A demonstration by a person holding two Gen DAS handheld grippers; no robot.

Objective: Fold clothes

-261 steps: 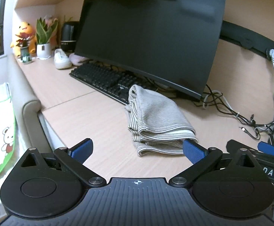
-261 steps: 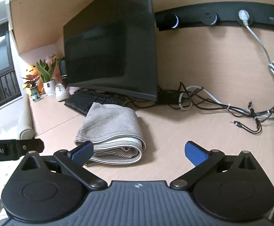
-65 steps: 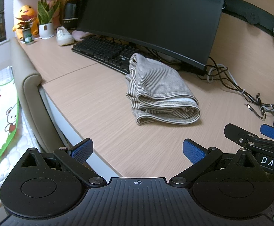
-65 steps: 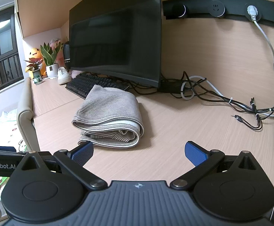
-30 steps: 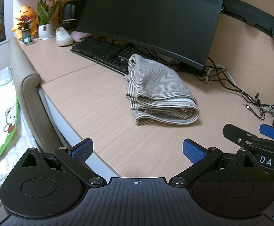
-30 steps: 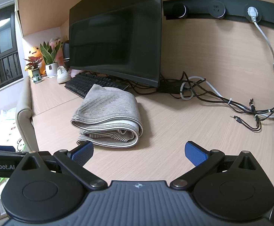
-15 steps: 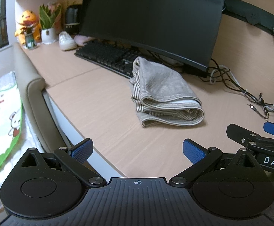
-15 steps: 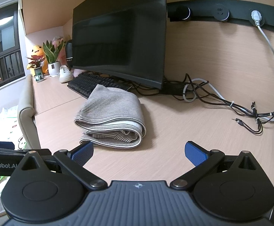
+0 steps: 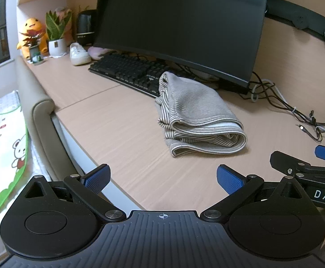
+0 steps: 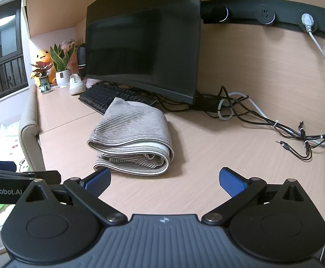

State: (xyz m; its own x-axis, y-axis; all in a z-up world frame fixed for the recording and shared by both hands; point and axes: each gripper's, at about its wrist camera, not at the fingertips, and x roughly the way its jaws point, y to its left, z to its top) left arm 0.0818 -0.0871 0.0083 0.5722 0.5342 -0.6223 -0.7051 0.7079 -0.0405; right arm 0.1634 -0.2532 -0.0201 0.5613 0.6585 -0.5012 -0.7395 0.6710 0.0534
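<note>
My left claw (image 9: 162, 176) is wide apart and holds nothing. My right claw (image 10: 165, 178) is wide apart too, and it holds nothing. Both hang low over the near edge of the desk (image 9: 122, 131).

The striped cloth (image 9: 196, 120) lies folded in a thick bundle on the desk — grey with thin dark lines. It sits past both claws and neither one touches it. From the right wrist view, the cloth (image 10: 133, 134) is a little to the left, and its rolled fold faces me. Its far end is just beside the black keyboard (image 9: 128, 71), maybe touching it; I cannot tell for sure.

Behind the keyboard stands a big dark monitor (image 9: 180, 22). To the right of it a bunch of black and white cables (image 10: 263, 118) lies on the desk.

Far to the left there are pots. A white pot (image 9: 55, 45) holds a green plant with long leaves. A smaller pot (image 9: 34, 52) holds a red-leaf plant — right in front of a yellow toy (image 9: 31, 28). A white shoe (image 9: 78, 54) sits near them.
</note>
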